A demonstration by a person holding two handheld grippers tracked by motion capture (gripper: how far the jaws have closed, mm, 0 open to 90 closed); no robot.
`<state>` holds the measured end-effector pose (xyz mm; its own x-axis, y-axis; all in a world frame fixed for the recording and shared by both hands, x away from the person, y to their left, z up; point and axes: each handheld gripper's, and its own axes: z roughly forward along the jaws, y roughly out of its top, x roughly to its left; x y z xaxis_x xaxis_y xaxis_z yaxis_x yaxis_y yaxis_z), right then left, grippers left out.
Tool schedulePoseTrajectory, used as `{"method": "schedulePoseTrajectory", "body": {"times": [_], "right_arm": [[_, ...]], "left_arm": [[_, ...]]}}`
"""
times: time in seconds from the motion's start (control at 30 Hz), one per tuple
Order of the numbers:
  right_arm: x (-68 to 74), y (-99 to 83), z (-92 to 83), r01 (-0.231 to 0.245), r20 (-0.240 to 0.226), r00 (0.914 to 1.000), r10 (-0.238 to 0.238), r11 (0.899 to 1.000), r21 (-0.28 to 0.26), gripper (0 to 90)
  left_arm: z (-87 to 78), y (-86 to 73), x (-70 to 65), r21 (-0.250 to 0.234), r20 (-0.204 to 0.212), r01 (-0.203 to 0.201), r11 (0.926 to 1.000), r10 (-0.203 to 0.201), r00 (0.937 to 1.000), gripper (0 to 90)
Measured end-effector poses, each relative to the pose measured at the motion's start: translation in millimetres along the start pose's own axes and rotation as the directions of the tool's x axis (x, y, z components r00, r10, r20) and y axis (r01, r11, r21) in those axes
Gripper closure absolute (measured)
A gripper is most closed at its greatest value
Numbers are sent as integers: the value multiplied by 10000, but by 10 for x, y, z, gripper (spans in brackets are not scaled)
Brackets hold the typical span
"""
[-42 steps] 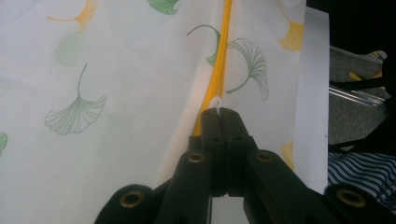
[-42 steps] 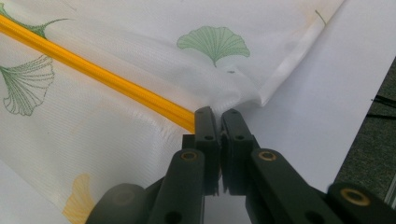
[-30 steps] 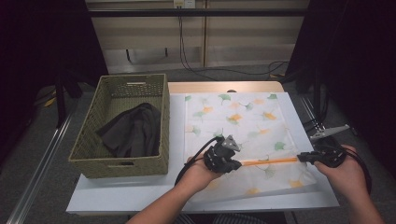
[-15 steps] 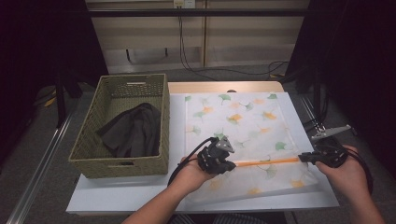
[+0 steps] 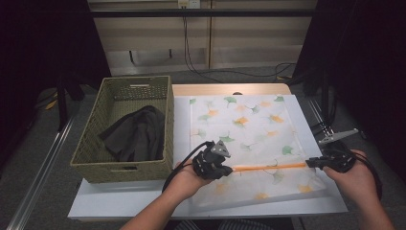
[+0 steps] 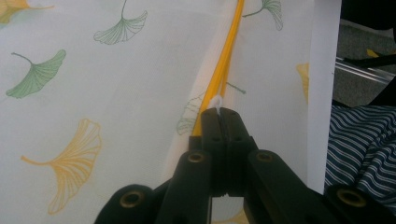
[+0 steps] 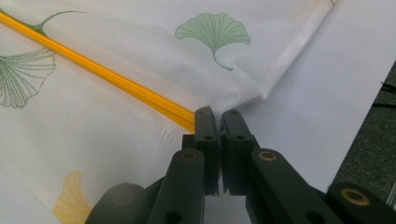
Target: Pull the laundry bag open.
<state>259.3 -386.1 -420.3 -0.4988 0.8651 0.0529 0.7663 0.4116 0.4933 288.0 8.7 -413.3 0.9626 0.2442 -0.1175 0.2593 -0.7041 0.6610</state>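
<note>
Pulling leftward, the left tool (image 5: 229, 168) has dragged the clenched zipper pull (image 6: 215, 101) along.

The high view looks forward and down from above the person's side of the desk (image 5: 143, 203), far enough to take in the basket (image 5: 125, 129), the leaf-printed cloth (image 5: 244, 139) and the floor beyond. Each claw view sits low and close, looking along its own black jaws at the cloth. All three views share the orange strip (image 5: 268, 167) running across the cloth.
</note>
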Motion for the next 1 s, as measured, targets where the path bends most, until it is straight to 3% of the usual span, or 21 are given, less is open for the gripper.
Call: {"method": "schedulePoseTrajectory", "body": {"times": [0.33,0.53,0.93,1.0], "right_arm": [[-7,-8,18,-68,-23,10000,68,10000,11,872],[7,4,43,100,-178,9998,-98,9999,126,872],[0,-6,53,26,-223,9997,-23,9999,127,871],[-8,-10,54,67,-208,9998,-63,9998,181,871]], "left_arm": [[-64,-80,6,10,-51,176,9998,-176,9998,900],[-127,-109,17,299,-225,183,9994,-176,9996,900],[-245,-250,40,115,-324,515,9986,-511,9982,900],[-271,-265,40,207,-430,420,9989,-411,9982,900]]}}
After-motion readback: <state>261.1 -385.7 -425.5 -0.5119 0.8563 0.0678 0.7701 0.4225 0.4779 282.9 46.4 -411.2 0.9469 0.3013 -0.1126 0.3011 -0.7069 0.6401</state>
